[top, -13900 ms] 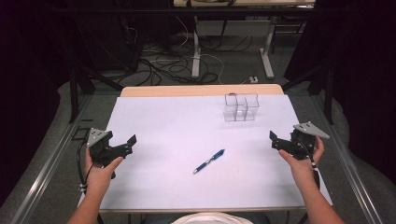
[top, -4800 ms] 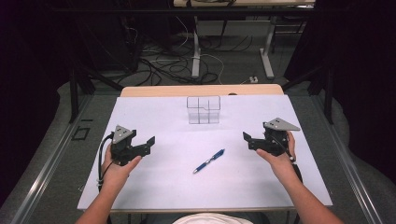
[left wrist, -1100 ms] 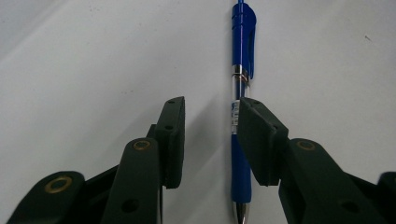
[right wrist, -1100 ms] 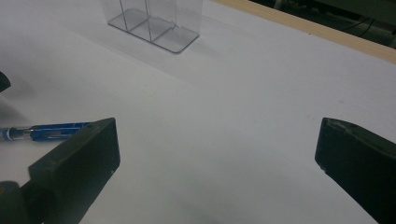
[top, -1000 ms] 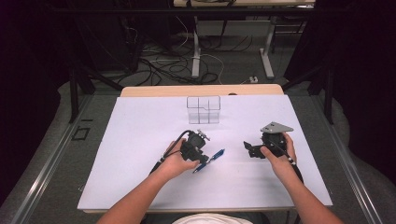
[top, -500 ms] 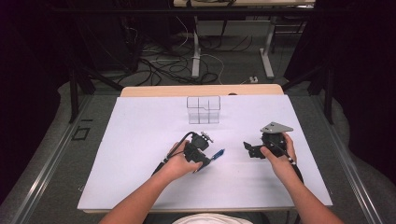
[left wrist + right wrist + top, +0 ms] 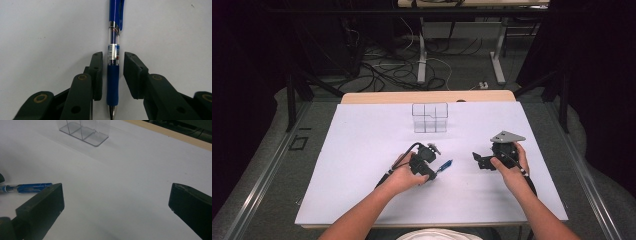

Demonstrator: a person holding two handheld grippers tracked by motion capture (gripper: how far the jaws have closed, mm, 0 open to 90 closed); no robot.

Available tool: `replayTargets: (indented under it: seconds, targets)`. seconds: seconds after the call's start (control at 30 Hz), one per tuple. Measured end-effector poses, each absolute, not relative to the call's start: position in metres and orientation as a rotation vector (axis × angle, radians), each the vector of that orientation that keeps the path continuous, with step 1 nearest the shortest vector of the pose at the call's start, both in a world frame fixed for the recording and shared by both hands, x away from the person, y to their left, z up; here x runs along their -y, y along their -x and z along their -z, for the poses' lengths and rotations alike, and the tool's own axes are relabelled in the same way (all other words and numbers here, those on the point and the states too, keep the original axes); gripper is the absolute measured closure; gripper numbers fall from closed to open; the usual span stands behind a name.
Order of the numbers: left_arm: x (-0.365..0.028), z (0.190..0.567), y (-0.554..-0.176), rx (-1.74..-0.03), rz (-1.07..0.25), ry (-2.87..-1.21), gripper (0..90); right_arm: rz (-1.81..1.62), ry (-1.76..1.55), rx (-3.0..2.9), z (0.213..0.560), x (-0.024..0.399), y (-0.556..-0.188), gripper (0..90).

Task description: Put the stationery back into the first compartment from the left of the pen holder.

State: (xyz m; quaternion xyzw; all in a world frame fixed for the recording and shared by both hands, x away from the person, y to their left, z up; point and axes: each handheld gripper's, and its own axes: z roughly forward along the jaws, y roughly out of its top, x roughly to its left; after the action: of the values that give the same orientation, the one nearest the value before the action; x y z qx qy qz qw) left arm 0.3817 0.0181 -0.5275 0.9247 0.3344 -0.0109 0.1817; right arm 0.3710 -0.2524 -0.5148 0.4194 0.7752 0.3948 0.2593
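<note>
A blue pen (image 7: 444,164) lies on the white table, near its middle. My left gripper (image 7: 430,169) is lowered over it from the left. In the left gripper view the pen (image 7: 113,75) runs lengthwise between the two black jaws, its dark blue grip level with the pads. My left gripper (image 7: 113,56) is open, with a narrow gap on each side of the pen. To the right, my right gripper (image 7: 479,162) is held just above the table, pointing left. In its own view the right gripper (image 7: 116,192) is wide open and holds nothing, with the pen (image 7: 30,187) at far left.
A clear plastic box with compartments (image 7: 430,118) stands at the back middle of the white sheet (image 7: 362,145), also seen as the clear box (image 7: 82,130). A wooden table edge (image 7: 427,96) runs behind it. Cables and desk legs lie on the floor beyond.
My left gripper has slid a little further along the pen and settled around it, so less of the pen shows. The right gripper has stayed still.
</note>
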Motion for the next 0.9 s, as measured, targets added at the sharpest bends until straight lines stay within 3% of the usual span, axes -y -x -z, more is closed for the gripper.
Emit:
replayTargets:
  seconds: [0.5, 0.9]
  targets:
    - [-0.0165, 0.5275, -0.3808, -0.919, 0.008, -2.646, 78.8, -1.067, -1.134, -2.110, 0.5155, 0.2521, -0.3712, 0.1]
    - [-0.0166, 0.5274, -0.3813, -0.930, 0.015, -2.641, 79.4, -1.068, -1.132, -2.112, 0.5156, 0.2517, -0.3713, 0.1]
